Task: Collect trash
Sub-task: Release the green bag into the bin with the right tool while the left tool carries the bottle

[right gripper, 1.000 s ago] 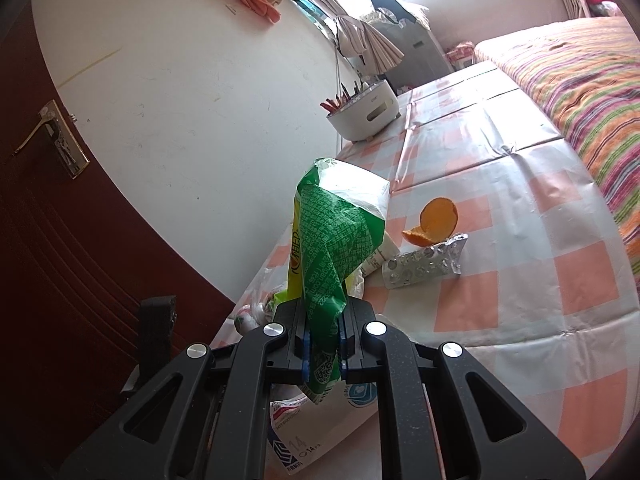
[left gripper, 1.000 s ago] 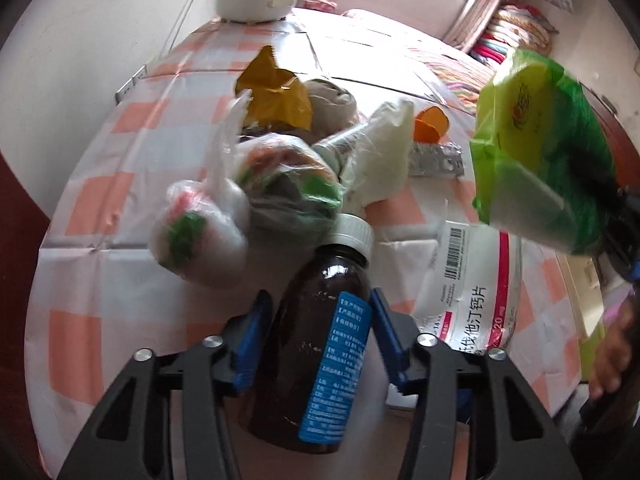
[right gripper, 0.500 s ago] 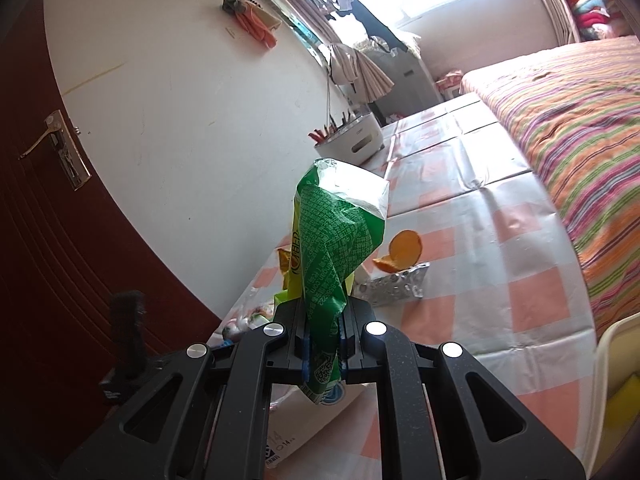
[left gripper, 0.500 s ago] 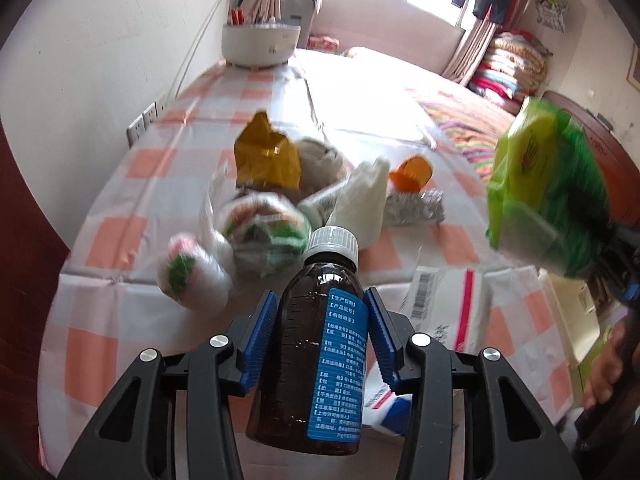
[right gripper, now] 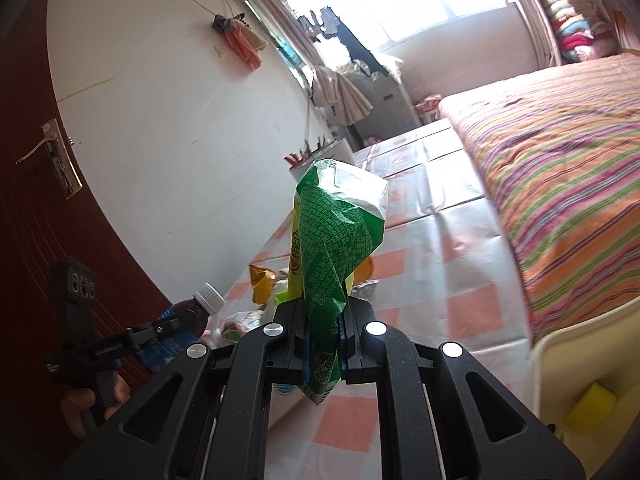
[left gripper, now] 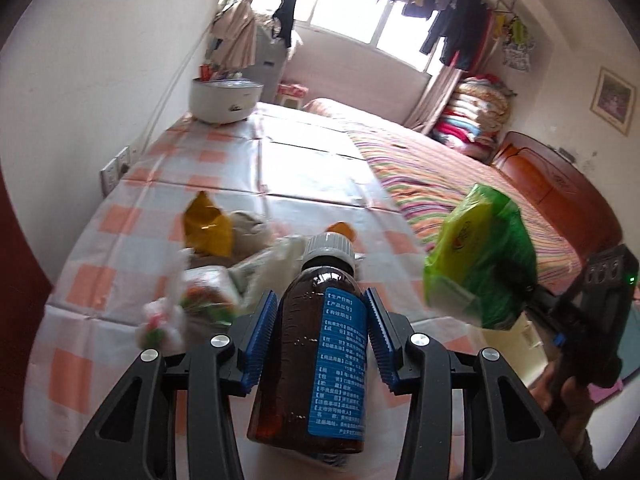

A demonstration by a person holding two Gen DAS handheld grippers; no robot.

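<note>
Both tongs, gripping bottle (left gripper: 320, 344) and green bag (right gripper: 332, 248), have risen.

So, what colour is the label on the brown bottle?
Blue with white print. The label on the brown bottle shows best in the left wrist view.

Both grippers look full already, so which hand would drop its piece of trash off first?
Probably the right. The right gripper, shut on the crumpled green plastic bag, is beside the cream bin. The left gripper grips the brown medicine bottle over the checked table.
</note>
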